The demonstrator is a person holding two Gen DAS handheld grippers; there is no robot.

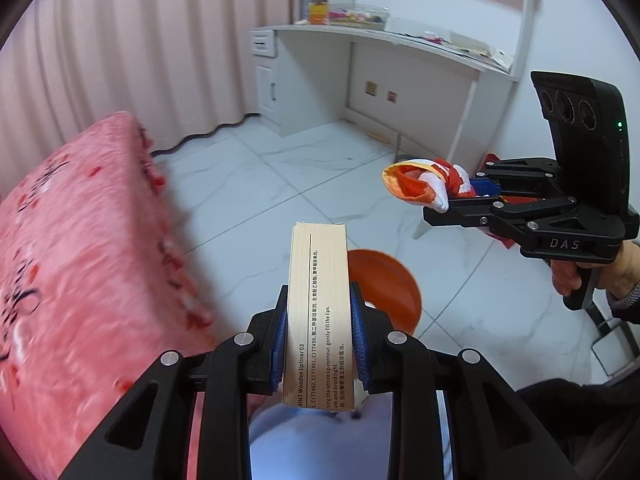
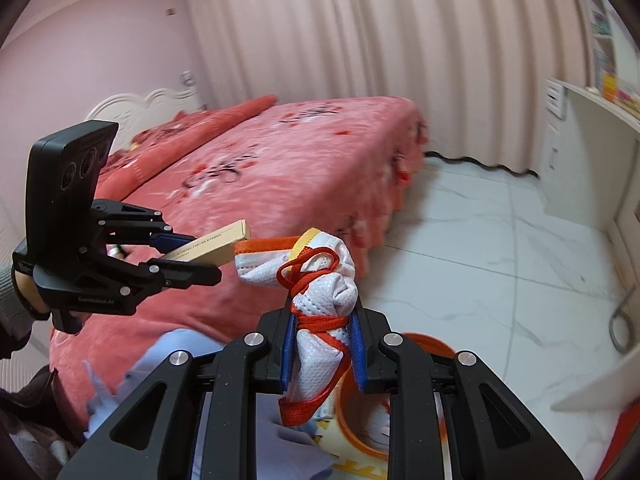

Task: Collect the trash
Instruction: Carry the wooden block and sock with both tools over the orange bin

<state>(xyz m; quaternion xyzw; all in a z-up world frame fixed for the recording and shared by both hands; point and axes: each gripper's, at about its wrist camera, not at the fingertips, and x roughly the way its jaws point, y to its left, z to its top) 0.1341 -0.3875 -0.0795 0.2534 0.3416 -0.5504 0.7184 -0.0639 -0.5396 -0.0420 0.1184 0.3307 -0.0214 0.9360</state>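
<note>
My left gripper (image 1: 319, 340) is shut on a slim beige lipliner box (image 1: 319, 312) and holds it in the air above the floor; it also shows in the right wrist view (image 2: 208, 246). My right gripper (image 2: 323, 344) is shut on a crumpled white and orange cloth bundle tied with red string (image 2: 320, 304), seen in the left wrist view (image 1: 424, 182) at the right. An orange bin (image 1: 384, 288) stands on the floor just below and beyond the box; its rim shows in the right wrist view (image 2: 424, 342) under the bundle.
A bed with a pink-red floral cover (image 2: 280, 168) fills the left. White marble floor tiles (image 1: 312, 168) lie ahead. A white desk (image 1: 360, 40) with clutter stands at the back wall. Pale curtains (image 2: 380, 40) hang behind the bed. Light blue fabric (image 2: 160, 360) lies below.
</note>
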